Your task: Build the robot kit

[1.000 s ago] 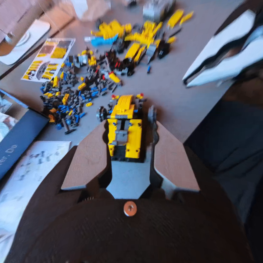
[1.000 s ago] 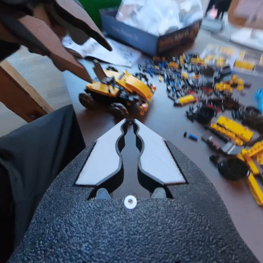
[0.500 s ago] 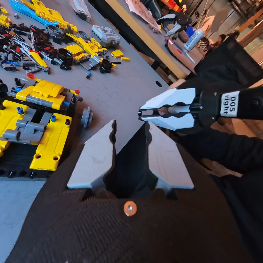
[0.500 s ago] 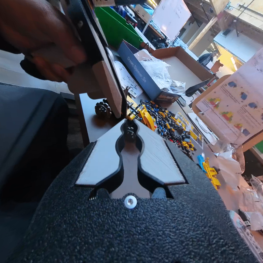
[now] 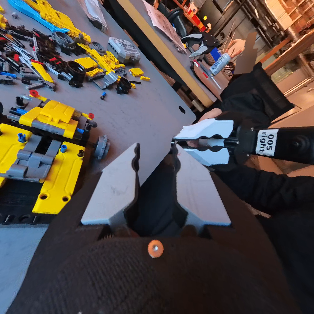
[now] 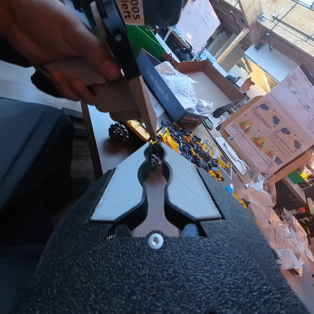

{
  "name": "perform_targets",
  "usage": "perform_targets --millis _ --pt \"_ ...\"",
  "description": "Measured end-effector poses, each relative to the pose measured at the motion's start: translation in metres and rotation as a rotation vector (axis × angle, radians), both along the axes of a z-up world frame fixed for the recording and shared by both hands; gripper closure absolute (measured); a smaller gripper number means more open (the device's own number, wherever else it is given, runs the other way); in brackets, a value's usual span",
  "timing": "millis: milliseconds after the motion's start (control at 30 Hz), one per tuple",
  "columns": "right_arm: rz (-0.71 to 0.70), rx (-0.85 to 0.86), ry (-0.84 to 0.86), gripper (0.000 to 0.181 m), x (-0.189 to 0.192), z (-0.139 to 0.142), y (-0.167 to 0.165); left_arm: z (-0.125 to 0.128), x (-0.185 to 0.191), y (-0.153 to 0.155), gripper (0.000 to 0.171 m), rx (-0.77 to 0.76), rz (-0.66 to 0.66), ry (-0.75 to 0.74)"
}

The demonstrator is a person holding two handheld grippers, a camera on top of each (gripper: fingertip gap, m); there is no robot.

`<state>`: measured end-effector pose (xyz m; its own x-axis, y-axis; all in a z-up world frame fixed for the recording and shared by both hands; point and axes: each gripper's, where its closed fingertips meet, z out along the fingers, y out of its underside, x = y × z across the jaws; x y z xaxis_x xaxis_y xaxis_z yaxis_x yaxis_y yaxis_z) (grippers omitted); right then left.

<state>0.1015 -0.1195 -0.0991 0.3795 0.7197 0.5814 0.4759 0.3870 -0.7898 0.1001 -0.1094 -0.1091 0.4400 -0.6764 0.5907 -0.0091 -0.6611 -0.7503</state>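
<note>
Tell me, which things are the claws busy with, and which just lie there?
Near claws: open left claw; shut right claw, tips touching; yellow-and-grey brick car.
Lying about: loose yellow and black bricks; grey plastic block; dark blue cardboard box.

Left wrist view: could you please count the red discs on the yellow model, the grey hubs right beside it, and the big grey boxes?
Red discs: 2
Grey hub: 1
Big grey box: 1
Total: 4

Each camera sits close behind its own fingers. The left wrist view looks along the grey table's (image 5: pixel 136 119) near edge toward the white-fingered right gripper (image 5: pixel 172 143). The right wrist view faces back, apparently tilted, sharing the part-built yellow brick vehicle (image 6: pixel 134 129).
</note>
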Motion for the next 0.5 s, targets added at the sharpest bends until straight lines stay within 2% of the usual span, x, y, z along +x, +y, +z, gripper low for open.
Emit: perform_targets --millis 200,300,400,500 --pt "-0.022 0.013 -0.008 0.175 0.000 0.000 0.000 0.009 -0.009 0.002 0.136 0.053 0.050 0.003" --pt "-0.056 -0.001 0.000 0.174 0.006 -0.001 0.008 0.001 -0.017 0.005 0.135 0.049 0.089 0.031" --pt "-0.062 -0.036 0.052 0.175 0.010 0.007 0.012 0.002 -0.015 0.003 0.135 0.044 0.088 0.012" --pt "-0.067 -0.051 0.073 0.175 0.012 0.013 0.014 0.005 -0.019 0.010 0.135 0.103 0.134 0.032"
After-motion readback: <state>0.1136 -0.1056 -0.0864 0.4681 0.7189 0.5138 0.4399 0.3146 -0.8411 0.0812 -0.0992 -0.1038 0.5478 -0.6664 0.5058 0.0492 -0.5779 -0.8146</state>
